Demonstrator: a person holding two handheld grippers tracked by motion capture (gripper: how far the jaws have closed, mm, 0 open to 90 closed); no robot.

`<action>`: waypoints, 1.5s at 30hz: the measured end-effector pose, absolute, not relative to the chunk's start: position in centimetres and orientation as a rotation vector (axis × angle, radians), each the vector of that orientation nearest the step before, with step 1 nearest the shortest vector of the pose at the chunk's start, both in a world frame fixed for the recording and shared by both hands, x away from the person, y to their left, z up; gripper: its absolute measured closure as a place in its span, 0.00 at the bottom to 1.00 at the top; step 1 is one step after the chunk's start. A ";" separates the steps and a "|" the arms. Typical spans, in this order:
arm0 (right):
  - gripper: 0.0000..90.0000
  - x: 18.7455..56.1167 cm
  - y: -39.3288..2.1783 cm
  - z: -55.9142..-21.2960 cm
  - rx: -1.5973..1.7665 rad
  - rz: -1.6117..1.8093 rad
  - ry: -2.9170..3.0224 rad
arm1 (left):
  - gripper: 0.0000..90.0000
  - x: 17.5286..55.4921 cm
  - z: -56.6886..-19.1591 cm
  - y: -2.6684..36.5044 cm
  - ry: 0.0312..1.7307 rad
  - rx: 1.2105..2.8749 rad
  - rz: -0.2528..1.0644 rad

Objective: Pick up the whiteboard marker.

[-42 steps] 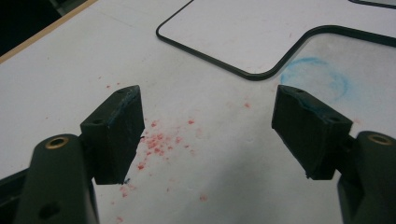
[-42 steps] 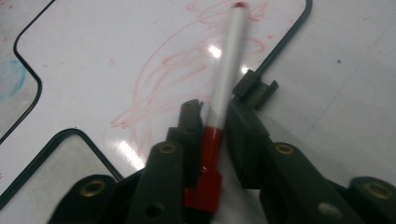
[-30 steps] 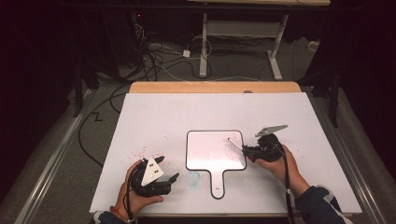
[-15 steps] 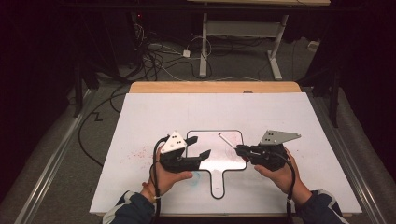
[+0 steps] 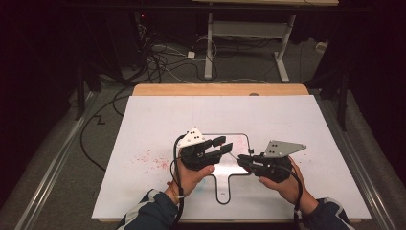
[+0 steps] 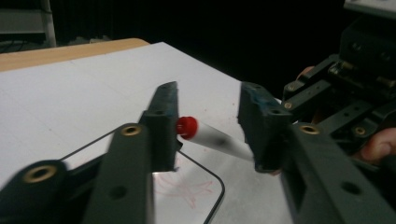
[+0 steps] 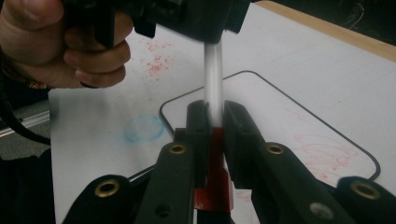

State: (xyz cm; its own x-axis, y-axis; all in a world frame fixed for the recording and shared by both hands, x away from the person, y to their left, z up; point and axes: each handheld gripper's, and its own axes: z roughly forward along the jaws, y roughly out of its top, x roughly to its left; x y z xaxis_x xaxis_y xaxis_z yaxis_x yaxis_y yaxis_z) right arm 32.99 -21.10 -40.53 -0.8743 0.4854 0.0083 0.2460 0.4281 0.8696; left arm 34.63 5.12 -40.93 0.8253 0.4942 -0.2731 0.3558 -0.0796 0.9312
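Gripping a marker (image 7: pixel 214 88), right gripper (image 7: pixel 214 122) fingers; left gripper (image 6: pixel 209 133) (closing) around its red cap (image 6: pixel 187 127).

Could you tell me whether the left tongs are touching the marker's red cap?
Cannot tell. In the left gripper view the red cap sits against one jaw of the left tongs, but blur hides any gap.

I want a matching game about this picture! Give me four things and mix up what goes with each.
Things:
1. marker
2. right gripper
3. left gripper
4. small whiteboard

What goes with each:
a. lies flat on the table, with faint red scribbles on it
b. white body with a red cap
c. fingers shut tight on the white body
d. fingers on either side of the red-capped end, a gap showing on one side

Pairs: 1-b, 2-c, 3-d, 4-a
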 end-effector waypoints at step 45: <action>0.90 33.1 -18.9 -41.8 0.558 1.287 2.394 | 0.86 33.7 -41.0 2.3 0.557 1.756 0.214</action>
State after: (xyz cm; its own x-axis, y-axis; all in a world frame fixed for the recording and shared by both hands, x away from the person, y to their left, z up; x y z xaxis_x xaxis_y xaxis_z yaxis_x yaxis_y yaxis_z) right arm 33.08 -18.88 -41.80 -0.8552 0.5018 -0.1293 0.1690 0.5061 0.8458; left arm 33.67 2.29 -40.96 0.8675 0.4747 -0.1484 0.2531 -0.1644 0.9534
